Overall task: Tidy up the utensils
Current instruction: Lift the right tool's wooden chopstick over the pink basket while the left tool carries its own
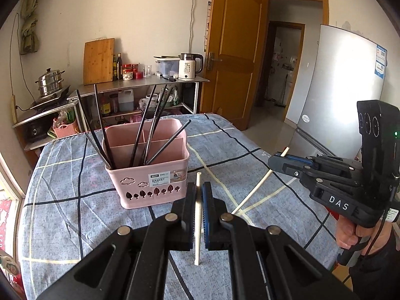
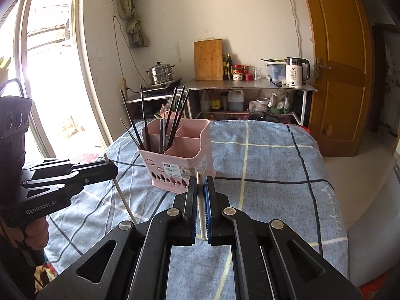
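1. Kitchen corner: a tabletop under a blue quilted cloth with a white and dark check, wrinkled near the front.
2. On it, a pink plastic basket, boxy, divided into compartments, tree cut-outs along its base, thin black chopsticks fanning out of it.
3. Left claw pinches a slim white chopstick, upright, just before the basket.
4. Right claw clamps another white chopstick; both sticks hang clear of the cloth.
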`<state>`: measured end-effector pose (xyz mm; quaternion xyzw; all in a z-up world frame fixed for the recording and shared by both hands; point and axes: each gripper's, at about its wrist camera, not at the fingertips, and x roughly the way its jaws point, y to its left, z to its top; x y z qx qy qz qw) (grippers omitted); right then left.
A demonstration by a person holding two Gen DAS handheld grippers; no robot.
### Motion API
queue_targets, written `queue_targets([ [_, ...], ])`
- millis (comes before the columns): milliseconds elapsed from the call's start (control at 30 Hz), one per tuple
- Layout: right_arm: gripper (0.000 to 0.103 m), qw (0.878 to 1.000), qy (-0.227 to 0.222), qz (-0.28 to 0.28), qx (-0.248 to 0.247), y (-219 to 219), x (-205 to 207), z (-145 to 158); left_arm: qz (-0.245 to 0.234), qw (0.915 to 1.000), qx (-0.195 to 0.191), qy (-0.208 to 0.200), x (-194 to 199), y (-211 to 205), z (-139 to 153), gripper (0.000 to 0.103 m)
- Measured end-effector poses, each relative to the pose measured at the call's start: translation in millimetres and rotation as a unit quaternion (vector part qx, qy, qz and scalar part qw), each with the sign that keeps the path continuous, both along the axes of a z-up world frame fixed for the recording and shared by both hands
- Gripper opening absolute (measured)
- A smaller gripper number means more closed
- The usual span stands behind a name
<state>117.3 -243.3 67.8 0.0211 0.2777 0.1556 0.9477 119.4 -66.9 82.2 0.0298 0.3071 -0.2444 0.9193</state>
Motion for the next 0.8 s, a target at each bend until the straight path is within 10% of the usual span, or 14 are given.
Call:
queue_targets([
  [800, 0.005, 0.999, -0.032, 0.035, 0.008, 21, -3, 25, 0.022, 0.9996, -0.011, -0.011, -4, 44, 25, 0.005],
])
